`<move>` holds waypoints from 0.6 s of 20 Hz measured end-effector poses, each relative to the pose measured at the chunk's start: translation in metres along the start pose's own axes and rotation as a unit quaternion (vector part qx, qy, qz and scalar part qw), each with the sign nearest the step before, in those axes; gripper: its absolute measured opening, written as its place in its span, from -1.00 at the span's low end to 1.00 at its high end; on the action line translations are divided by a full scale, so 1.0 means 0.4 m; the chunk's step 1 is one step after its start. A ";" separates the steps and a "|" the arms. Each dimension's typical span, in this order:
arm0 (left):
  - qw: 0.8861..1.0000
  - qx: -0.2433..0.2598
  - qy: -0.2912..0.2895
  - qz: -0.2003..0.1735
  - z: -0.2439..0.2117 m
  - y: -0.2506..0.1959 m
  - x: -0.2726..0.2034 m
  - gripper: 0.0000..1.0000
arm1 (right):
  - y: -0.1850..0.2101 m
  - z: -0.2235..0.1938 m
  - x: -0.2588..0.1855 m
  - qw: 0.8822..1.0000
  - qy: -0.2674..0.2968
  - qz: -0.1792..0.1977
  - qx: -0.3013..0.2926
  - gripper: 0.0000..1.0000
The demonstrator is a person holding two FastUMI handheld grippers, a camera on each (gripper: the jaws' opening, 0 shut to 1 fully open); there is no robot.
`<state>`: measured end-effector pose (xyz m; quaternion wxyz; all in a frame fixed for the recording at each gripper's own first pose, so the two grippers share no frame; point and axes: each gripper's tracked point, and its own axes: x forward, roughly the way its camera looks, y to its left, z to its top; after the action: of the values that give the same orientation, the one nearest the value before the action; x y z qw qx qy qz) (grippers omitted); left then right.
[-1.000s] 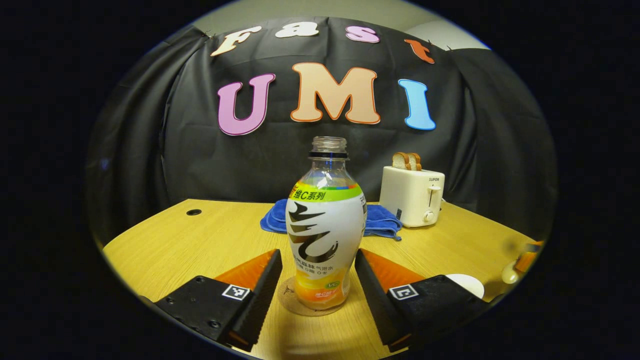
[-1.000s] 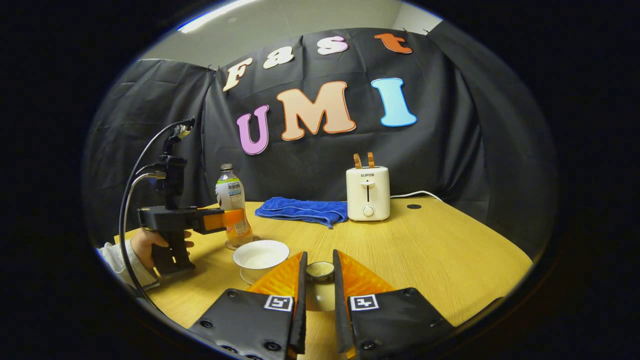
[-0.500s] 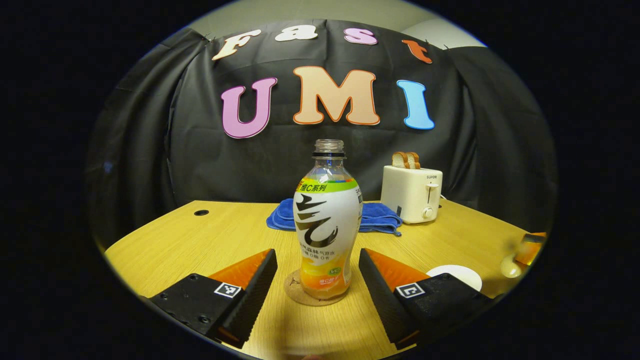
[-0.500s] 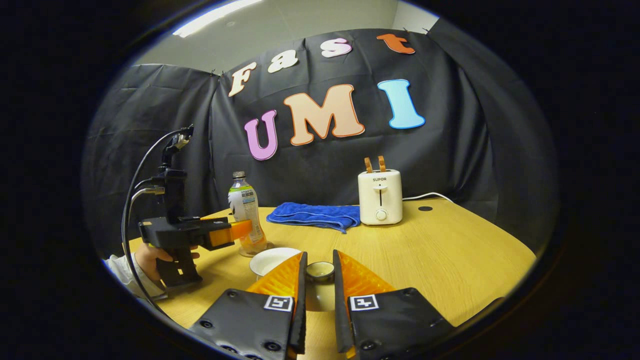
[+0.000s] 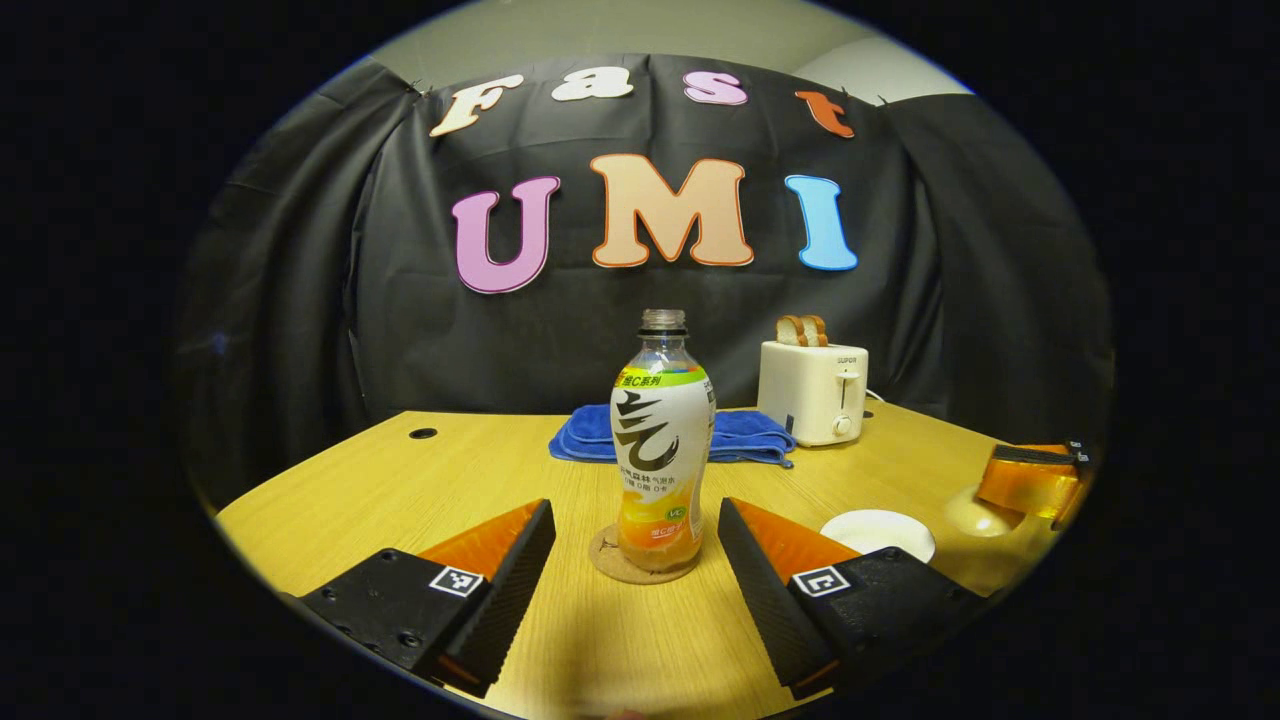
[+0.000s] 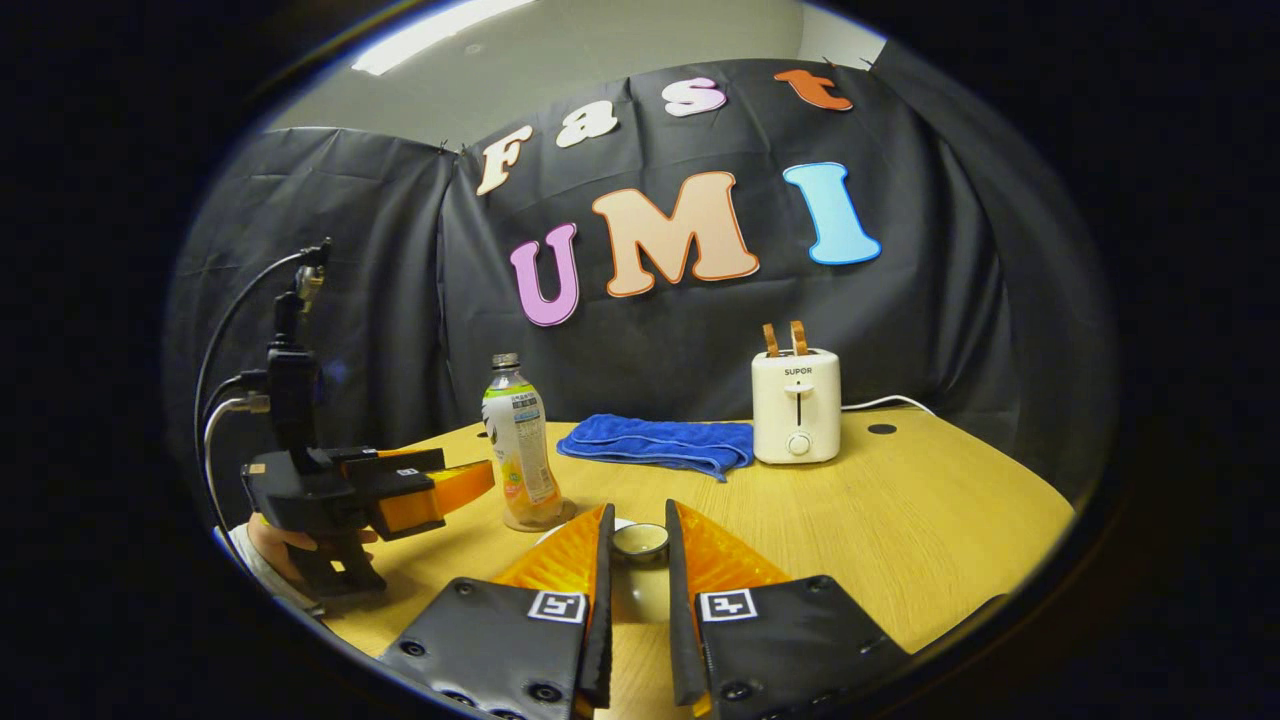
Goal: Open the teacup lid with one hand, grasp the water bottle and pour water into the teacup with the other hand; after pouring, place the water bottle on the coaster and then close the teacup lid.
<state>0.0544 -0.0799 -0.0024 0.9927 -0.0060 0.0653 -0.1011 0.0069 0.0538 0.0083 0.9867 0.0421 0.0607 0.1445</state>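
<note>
Moved: your left gripper (image 5: 636,560) has backed off the bottle (image 5: 662,455), fingers wide, empty | bottle upright on coaster (image 5: 630,556) | right gripper (image 6: 636,590) fingers clamp lid (image 6: 640,541) by its knob: small, likely slippery, fragile.

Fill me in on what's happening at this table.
A person holds a gripper in each hand. The bottle stands uncapped on the coaster, and the left gripper is open, clear of it. The right gripper is shut on the lid, held over the teacup, which is open. What's left is putting the lid on.
</note>
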 end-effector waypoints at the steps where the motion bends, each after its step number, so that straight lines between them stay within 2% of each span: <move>1: 1.000 0.000 -0.001 0.001 0.001 0.003 -0.009 0.91 | 0.007 0.001 0.006 1.000 0.001 0.002 0.000 -0.47; 12: 1.000 -0.001 -0.019 0.002 0.021 0.014 -0.102 0.91 | 0.064 -0.025 0.098 1.000 0.018 0.016 0.005 -0.46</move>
<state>0.0169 -0.0664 0.0110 0.9940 -0.0083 0.0461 -0.0988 0.0360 0.0902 -0.0032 0.9828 0.0449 0.0783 0.1611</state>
